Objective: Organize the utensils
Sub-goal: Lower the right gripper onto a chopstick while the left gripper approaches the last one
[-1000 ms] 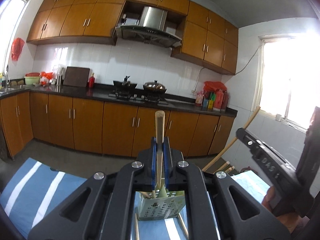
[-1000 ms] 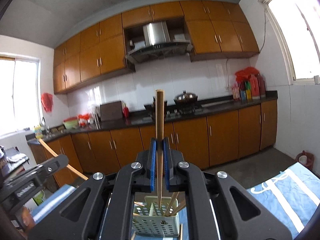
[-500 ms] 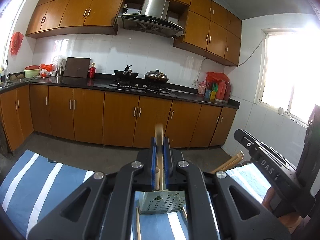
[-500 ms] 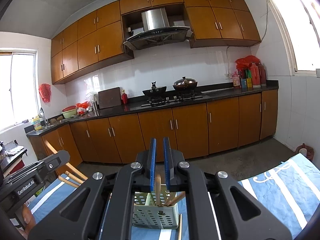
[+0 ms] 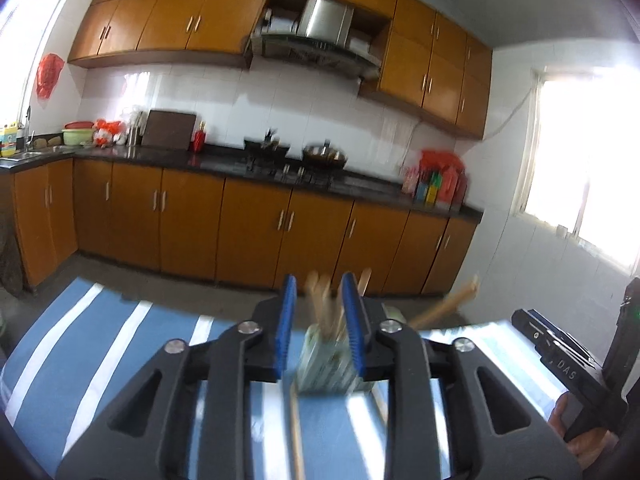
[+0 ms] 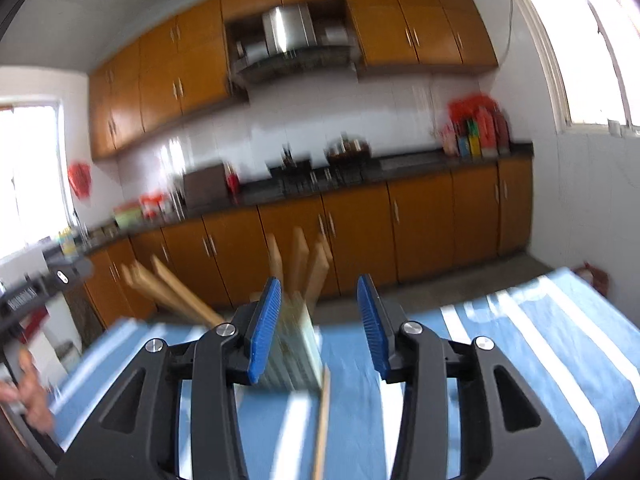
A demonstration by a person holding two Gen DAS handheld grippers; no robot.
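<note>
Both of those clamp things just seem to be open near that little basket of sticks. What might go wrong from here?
1. Several chopsticks lean far out over the holder's side, so they might tip it or slide out.
2. Either open hand-held gripper, left or right, might bump the light holder.
3. Loose chopsticks on the striped cloth might roll away.

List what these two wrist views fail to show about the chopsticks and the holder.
- Holder, left wrist view: motion blur smears it and the left gripper fingers flank it; compartments unreadable.
- Chopsticks standing in the holder, right wrist view: blurred, so no reliable count.
- Loose chopstick on the striped cloth: its near end is cut off by the bottom edge, between the right gripper arms.
</note>
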